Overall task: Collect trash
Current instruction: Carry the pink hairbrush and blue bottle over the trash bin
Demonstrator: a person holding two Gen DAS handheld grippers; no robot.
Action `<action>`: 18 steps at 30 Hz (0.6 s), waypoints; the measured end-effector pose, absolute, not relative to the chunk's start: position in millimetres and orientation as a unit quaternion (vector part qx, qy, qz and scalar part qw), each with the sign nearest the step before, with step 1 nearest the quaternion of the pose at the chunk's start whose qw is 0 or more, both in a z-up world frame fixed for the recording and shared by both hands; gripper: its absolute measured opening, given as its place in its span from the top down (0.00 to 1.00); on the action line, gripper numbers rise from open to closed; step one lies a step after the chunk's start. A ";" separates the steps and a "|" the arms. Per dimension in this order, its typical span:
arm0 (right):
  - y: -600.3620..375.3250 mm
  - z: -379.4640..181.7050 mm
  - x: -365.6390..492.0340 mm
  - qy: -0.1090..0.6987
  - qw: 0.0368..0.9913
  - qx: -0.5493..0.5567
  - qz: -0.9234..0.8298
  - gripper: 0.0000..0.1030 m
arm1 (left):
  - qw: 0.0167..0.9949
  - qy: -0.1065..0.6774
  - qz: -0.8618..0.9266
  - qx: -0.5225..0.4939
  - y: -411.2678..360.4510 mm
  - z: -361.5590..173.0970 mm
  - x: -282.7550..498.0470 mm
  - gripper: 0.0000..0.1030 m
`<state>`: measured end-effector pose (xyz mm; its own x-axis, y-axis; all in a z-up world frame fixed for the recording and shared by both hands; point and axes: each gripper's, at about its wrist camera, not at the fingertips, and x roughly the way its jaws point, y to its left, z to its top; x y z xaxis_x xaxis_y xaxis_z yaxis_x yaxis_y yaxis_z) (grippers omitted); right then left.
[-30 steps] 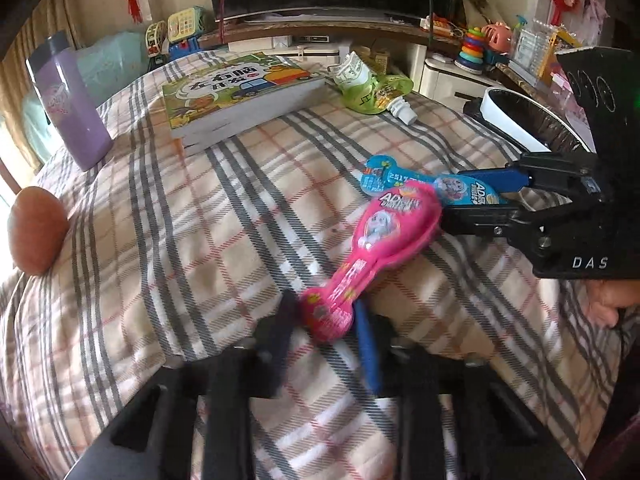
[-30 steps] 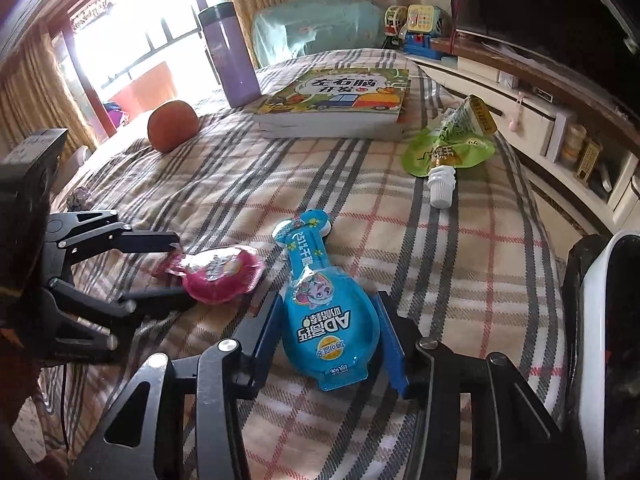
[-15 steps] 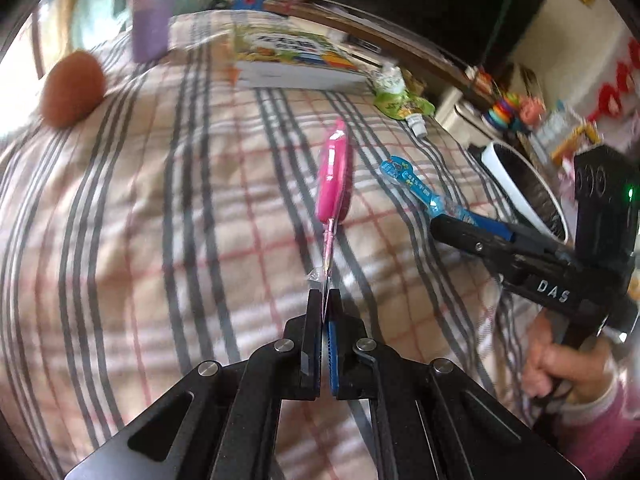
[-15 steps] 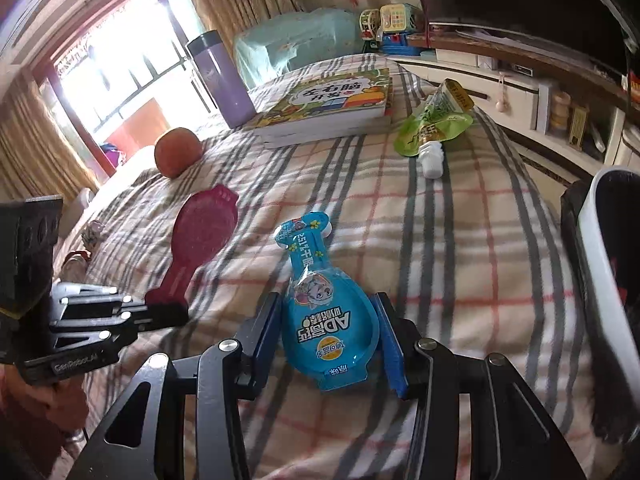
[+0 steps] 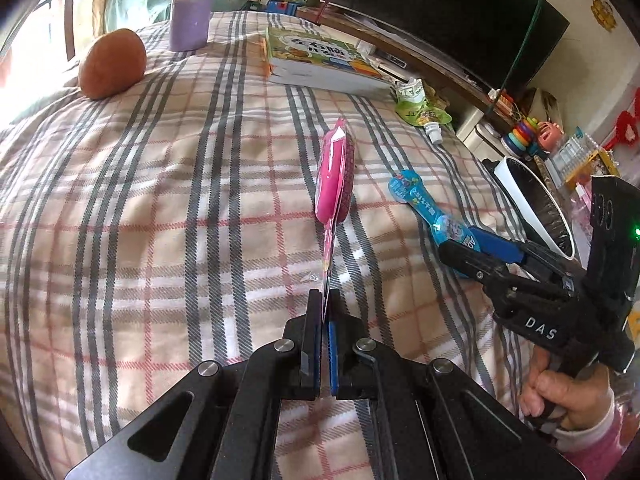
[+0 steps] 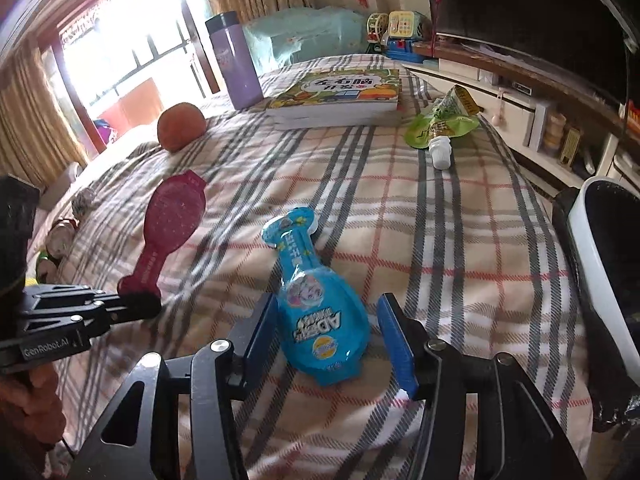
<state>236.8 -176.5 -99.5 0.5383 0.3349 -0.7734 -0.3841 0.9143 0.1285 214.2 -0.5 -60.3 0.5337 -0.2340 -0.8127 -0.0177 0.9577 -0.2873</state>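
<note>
My left gripper (image 5: 325,308) is shut on the narrow end of a pink snack pouch (image 5: 334,176), which is held edge-up above the plaid bedspread (image 5: 160,208). From the right wrist view, the left gripper (image 6: 140,304) holds the pink pouch (image 6: 174,212) at the left. A blue pouch (image 6: 296,248) lies flat on the bed between the fingers of my right gripper (image 6: 326,308), whose jaws are opening. The right pad (image 6: 394,336) stands clear of it. The left wrist view shows the right gripper (image 5: 472,244) at the wide end of the blue pouch (image 5: 420,204). A green spouted pouch (image 6: 440,128) lies farther back.
A white bin with a black liner (image 5: 532,200) stands beside the bed at the right. On the far part of the bed are a picture book (image 6: 336,96), a purple bottle (image 6: 236,64) and a brown-orange ball (image 6: 180,126). Shelves with toys run behind.
The left gripper closed on the pink pouch's narrow end, lifted it off the bed and rolled it onto its edge. The right gripper's jaws widened around the blue pouch.
</note>
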 end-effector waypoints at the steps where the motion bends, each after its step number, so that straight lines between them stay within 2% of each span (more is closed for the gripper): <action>1: -175.1 -99.7 235.5 0.435 0.876 -0.035 0.204 0.50 | 0.867 0.478 -0.061 -0.129 -1.9 -59.4 213.7 0.99; 3: -171.9 -98.6 231.3 0.431 0.878 -0.051 0.201 0.58 | 0.869 0.476 -0.060 -0.125 -5.8 -57.0 211.9 0.99; 18: -182.3 -75.5 219.5 0.404 0.888 0.014 0.219 0.59 | 0.879 0.465 -0.054 -0.096 -26.1 -42.6 199.0 0.99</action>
<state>219.5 -182.3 -75.5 0.5771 0.4001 -0.7120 -0.3775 0.9037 0.2019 199.0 -26.1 -42.6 0.5626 -0.1834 -0.8061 0.0056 0.9759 -0.2181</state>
